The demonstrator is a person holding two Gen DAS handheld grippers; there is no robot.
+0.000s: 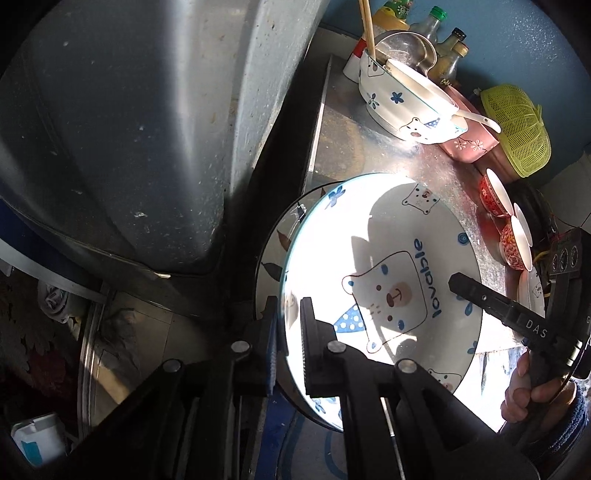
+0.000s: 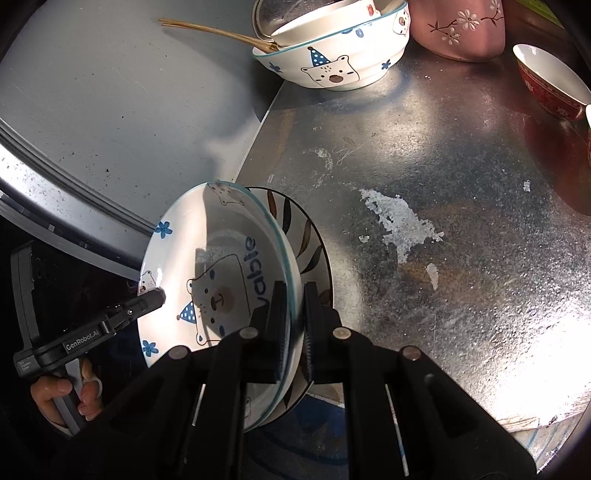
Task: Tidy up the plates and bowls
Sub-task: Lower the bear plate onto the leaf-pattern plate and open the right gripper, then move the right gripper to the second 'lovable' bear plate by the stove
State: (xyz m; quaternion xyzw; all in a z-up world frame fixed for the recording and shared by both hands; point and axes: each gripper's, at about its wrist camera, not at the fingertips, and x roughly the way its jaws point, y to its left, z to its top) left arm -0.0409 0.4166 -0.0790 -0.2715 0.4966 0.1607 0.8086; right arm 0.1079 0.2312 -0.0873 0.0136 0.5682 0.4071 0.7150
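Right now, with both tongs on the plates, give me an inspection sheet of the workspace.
Surface: metal counter, scratched and stained, in bright sun.
Job's things: bear plate stacked on a leaf-pattern plate, both held up at a tilt; bear bowl holding a smaller bowl and chopsticks; red bowls.
Clutter: pink dish, green strainer, bottles, steel pot.
Tongs: left tongs shut on the plates' rim; right tongs shut on the opposite rim.
Cables: thin wires beyond the red bowls.
Surroundings: grey appliance left of the counter, blue wall behind.
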